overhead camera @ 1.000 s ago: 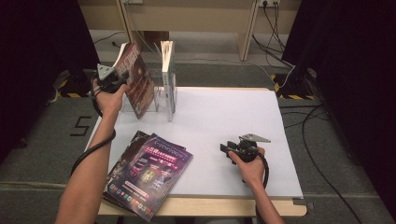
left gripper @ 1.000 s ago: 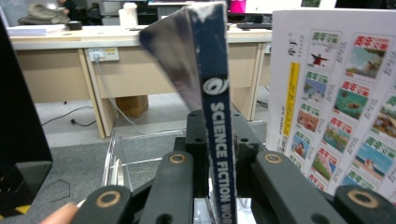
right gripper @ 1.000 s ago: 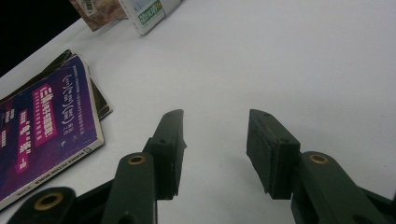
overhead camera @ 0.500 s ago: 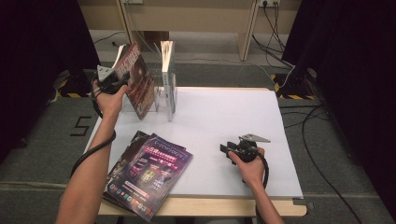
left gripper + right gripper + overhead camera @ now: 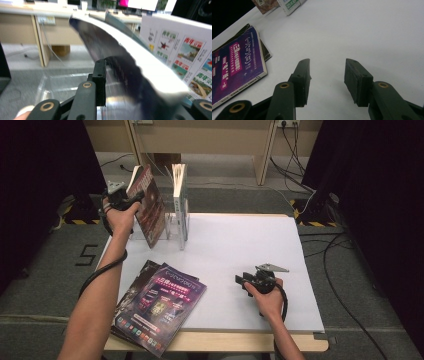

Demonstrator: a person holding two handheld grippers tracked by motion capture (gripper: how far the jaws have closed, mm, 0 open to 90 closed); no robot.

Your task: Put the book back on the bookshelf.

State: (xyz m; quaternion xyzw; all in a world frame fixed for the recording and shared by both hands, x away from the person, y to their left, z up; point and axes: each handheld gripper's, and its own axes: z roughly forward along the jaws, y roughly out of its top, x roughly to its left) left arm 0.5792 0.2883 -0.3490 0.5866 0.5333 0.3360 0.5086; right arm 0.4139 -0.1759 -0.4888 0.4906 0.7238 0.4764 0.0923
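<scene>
Opening left gripper [image 5: 134,196] | glossy magazine [image 5: 150,210] curved, leaning | clear rack [image 5: 172,227]

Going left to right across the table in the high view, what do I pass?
left gripper → leaning magazine → upright book → right gripper. The magazine stack is left out, since it spans several of these.

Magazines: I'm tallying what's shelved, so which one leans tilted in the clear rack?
The dark red-covered magazine at the left hand-held gripper; the white-edged one stands upright.
</scene>
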